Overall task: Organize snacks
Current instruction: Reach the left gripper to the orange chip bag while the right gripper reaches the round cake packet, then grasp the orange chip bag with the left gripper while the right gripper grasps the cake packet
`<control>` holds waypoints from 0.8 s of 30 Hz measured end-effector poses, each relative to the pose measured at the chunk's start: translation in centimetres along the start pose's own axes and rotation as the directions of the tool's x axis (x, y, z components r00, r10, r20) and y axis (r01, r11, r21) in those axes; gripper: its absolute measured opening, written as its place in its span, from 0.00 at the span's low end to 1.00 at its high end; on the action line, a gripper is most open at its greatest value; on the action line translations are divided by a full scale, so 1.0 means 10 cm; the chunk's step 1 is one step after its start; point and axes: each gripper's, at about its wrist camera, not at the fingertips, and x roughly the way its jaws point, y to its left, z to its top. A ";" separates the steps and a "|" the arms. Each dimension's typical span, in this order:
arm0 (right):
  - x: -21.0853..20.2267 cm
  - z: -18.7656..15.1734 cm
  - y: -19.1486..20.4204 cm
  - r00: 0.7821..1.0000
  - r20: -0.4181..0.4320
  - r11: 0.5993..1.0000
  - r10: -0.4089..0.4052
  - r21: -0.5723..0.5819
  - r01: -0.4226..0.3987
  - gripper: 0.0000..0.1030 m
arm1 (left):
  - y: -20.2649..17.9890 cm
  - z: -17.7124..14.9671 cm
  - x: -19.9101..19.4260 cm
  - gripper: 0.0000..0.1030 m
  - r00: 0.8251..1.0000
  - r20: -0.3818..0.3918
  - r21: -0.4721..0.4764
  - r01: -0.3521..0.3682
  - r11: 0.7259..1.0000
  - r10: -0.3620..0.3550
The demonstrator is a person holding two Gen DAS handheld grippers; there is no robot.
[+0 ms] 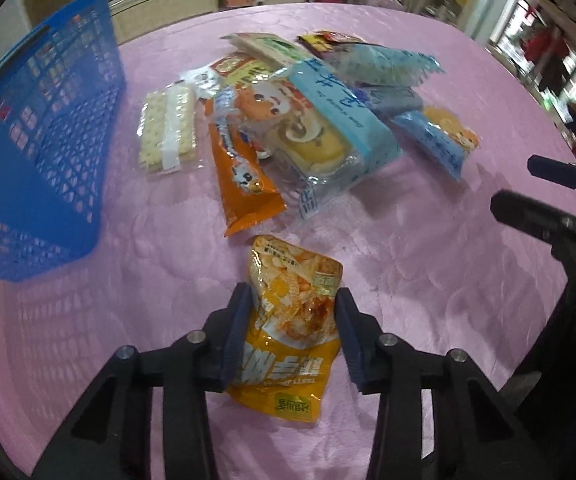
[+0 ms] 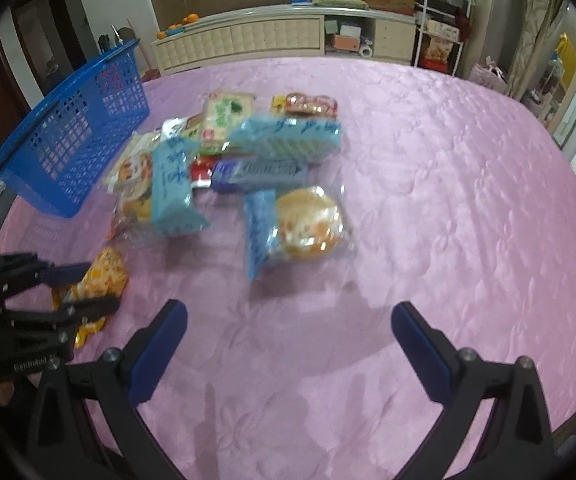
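- Right now the left claw (image 1: 291, 312) has its two pads on both sides of a yellow snack bag (image 1: 288, 336); it pinches the bag, which seems lifted a little or just on the pink table (image 1: 427, 280), I cannot tell which.
- To the right of the left claw, well apart, the right claw (image 2: 288, 344) hangs over a bare part of the table with its fingers spread wide and nothing between them.
- Just ahead of the left claw lie an orange sachet (image 1: 244, 184) and a clear pack with a yellow cake (image 1: 311, 148), partly one over the other.
- Ahead and a bit left of it, a pack of crackers (image 1: 168, 128) lies flat beside that heap.
- Ahead of the right claw, the nearest thing is a round bun in a blue-edged wrapper (image 2: 299, 224); behind it there are more blue packs and a red one, in an untidy pile.
- Far ahead and to the left of both claws stands the blue basket (image 1: 48, 120). As far as I can see through its lattice, no snack is in it, but the inside is not fully visible.
- My judgement: the task is at its beginning. One bag is in the grip and not yet placed; almost the whole pile is left to move, probably into the basket.
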 end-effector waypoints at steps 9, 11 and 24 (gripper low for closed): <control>0.33 0.26 0.08 0.999 -0.035 0.997 -0.021 -0.077 0.018 1.00 | 0.13 -0.26 -0.23 0.23 0.995 0.099 -0.256 -0.008 0.967 0.034; 0.38 0.28 0.08 0.999 -0.035 0.996 -0.022 -0.092 0.019 1.00 | 0.16 -0.28 -0.26 0.22 0.994 0.106 -0.278 -0.007 0.961 0.038; 0.70 0.40 0.05 0.998 -0.065 0.991 -0.014 -0.136 0.005 0.72 | 0.22 -0.26 -0.30 0.15 0.988 0.147 -0.326 0.002 0.945 0.048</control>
